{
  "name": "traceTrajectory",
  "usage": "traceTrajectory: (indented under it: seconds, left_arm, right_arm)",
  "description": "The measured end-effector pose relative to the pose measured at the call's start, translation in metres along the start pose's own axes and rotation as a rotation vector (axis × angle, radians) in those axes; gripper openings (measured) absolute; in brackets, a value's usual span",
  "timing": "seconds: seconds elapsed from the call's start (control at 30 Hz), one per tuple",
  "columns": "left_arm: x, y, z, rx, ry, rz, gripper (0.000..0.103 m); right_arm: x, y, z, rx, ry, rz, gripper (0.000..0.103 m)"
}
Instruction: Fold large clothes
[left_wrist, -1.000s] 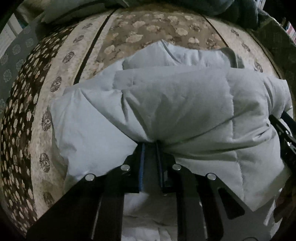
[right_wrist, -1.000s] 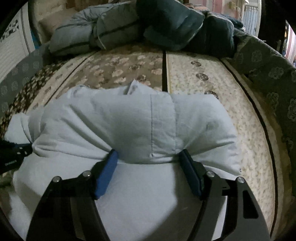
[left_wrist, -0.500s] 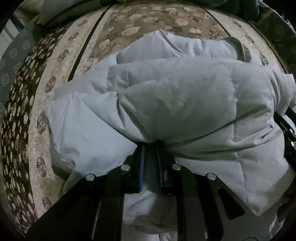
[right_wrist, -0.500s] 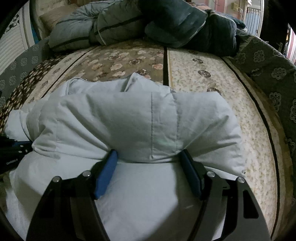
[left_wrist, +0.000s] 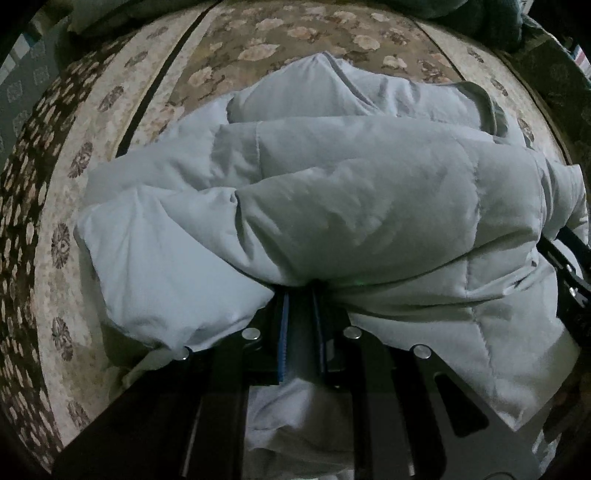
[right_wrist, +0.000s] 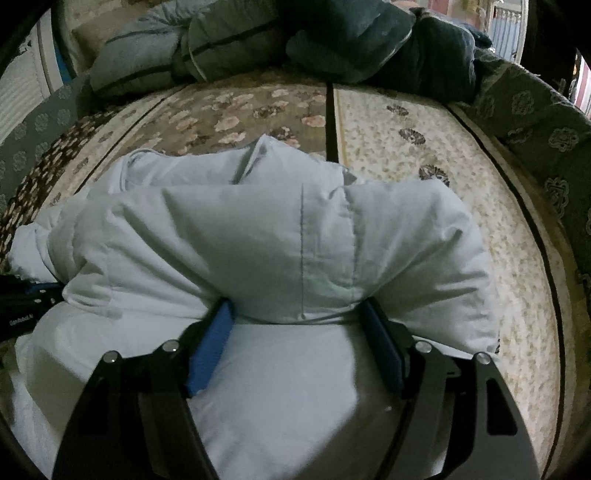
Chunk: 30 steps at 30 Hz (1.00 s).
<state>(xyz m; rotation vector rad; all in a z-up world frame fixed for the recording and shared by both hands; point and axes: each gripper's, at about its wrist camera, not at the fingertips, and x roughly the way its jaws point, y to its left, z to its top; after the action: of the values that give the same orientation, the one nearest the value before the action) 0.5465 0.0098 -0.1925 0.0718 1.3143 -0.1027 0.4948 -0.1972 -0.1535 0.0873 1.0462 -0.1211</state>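
A pale blue padded jacket lies bunched on a floral bed cover; it also fills the right wrist view. My left gripper is shut on a fold of the jacket, its blue pads close together with cloth between them. My right gripper holds a thick roll of the jacket between its wide-set blue pads. The fingertips of both are hidden under the cloth. The right gripper shows at the right edge of the left wrist view. The left gripper shows at the left edge of the right wrist view.
The bed cover has brown and cream flowered stripes. Dark blue-grey quilts and pillows are piled at the head of the bed. A grey patterned padded border runs along the right side.
Both grippers have carried the held jacket edge forward and up over the rest of the garment. The folded roll sits farther over the jacket. Neither grip has changed.
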Motion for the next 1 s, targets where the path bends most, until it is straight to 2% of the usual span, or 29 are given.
traceTrajectory:
  seconds: [0.1, 0.17, 0.2, 0.23, 0.27, 0.33, 0.4, 0.5, 0.6, 0.7, 0.9, 1.0]
  left_arm:
    - [-0.018, -0.002, -0.002, 0.032, 0.008, 0.018, 0.015]
    - [-0.043, 0.004, -0.015, -0.002, -0.036, 0.007, 0.035]
    - [-0.056, 0.006, -0.025, -0.014, -0.071, 0.008, 0.055]
    - [-0.071, 0.009, -0.037, -0.023, -0.115, 0.014, 0.07]
    - [-0.084, 0.011, -0.05, -0.026, -0.153, 0.014, 0.074]
    - [-0.109, 0.02, -0.085, -0.042, -0.197, -0.014, 0.075]
    - [-0.124, 0.03, -0.117, -0.056, -0.211, -0.024, 0.075]
    - [-0.15, 0.049, -0.173, -0.076, -0.247, 0.006, 0.076]
    - [-0.17, 0.066, -0.22, -0.084, -0.277, 0.04, 0.088]
    - [-0.181, 0.085, -0.259, -0.072, -0.289, 0.073, 0.092]
    - [-0.177, 0.106, -0.31, -0.02, -0.275, 0.118, 0.092]
    - [-0.165, 0.105, -0.325, 0.016, -0.257, 0.165, 0.092]
  right_arm:
    - [-0.022, -0.009, -0.001, 0.021, 0.005, 0.047, 0.073]
    - [-0.049, -0.019, -0.009, 0.051, -0.029, 0.101, 0.073]
    - [-0.066, -0.025, -0.016, 0.066, -0.064, 0.115, 0.073]
    - [-0.091, -0.035, -0.03, 0.093, -0.113, 0.129, 0.074]
    - [-0.106, -0.042, -0.04, 0.102, -0.136, 0.133, 0.078]
    - [-0.136, -0.055, -0.064, 0.106, -0.176, 0.134, 0.08]
    - [-0.168, -0.072, -0.1, 0.111, -0.192, 0.093, 0.081]
    - [-0.203, -0.093, -0.15, 0.126, -0.207, 0.042, 0.086]
    - [-0.234, -0.104, -0.201, 0.08, -0.232, -0.059, 0.092]
    - [-0.252, -0.11, -0.239, 0.041, -0.22, -0.096, 0.095]
    - [-0.26, -0.131, -0.288, 0.13, -0.175, -0.093, 0.097]
    - [-0.262, -0.133, -0.311, 0.126, -0.158, -0.132, 0.097]
